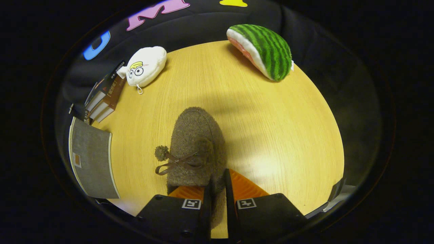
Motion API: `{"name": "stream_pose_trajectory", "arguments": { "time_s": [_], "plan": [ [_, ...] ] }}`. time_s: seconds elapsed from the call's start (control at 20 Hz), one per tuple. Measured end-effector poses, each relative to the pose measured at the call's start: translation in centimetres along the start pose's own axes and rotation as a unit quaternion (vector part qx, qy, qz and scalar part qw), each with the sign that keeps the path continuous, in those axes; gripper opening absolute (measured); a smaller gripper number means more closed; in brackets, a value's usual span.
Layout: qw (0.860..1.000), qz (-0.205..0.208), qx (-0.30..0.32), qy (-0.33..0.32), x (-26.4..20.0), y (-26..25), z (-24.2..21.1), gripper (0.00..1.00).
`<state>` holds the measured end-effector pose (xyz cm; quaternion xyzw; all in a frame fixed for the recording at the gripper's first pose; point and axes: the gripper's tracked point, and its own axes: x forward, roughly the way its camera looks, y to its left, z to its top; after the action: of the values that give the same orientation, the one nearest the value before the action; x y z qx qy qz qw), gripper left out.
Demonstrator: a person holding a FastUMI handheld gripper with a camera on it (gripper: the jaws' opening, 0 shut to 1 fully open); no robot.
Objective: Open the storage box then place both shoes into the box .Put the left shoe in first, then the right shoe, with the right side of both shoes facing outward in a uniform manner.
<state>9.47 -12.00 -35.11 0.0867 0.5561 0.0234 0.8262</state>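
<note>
Gripper view shows a brown fuzzy shoe (195,142) with a pom-pom bow standing on the round wooden table (271,128), toe pointing away and its heel end caught between the gripper's (217,184) two fingers, which stand nearly together and pinch the shoe's rim, so the jaws read as closed on it. Off to the left of the shoe, at the table's edge, sits a grey fabric storage box (91,159); whether its lid is off cannot be told. Beyond the box lie some books (106,96), a white plush toy (145,66), and farther right a watermelon-slice plush (262,51). Judging from this, the step is carrying the shoe to the box: the grip is thin, on soft fabric, so a slow lift with the sole level, then a turn so its right side faces outward, would suit best
</note>
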Motion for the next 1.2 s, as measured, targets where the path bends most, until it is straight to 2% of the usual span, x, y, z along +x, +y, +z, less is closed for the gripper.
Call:
{"name": "stream_pose_trajectory", "arguments": {
  "time_s": [0.05,0.1,0.25,0.35,0.5,0.7,1.2],
  "plan": [
    [1.000,-0.003,-0.005,-0.005,0.0,-0.1,0.0,0.23],
    [1.000,-0.005,-0.010,-0.009,-0.1,-0.3,0.2,0.14],
    [1.000,0.013,-0.011,-0.013,-0.2,-0.1,0.2,0.05],
    [0.999,0.029,0.011,-0.008,-0.2,-0.1,0.2,0.05],
    [0.999,0.026,0.025,-0.018,-0.9,-0.6,0.4,0.05],
    [0.998,0.034,0.039,-0.030,-4.1,0.4,0.1,0.05],
    [0.992,0.072,0.058,-0.081,-13.6,10.6,2.3,0.05]
  ]
}}
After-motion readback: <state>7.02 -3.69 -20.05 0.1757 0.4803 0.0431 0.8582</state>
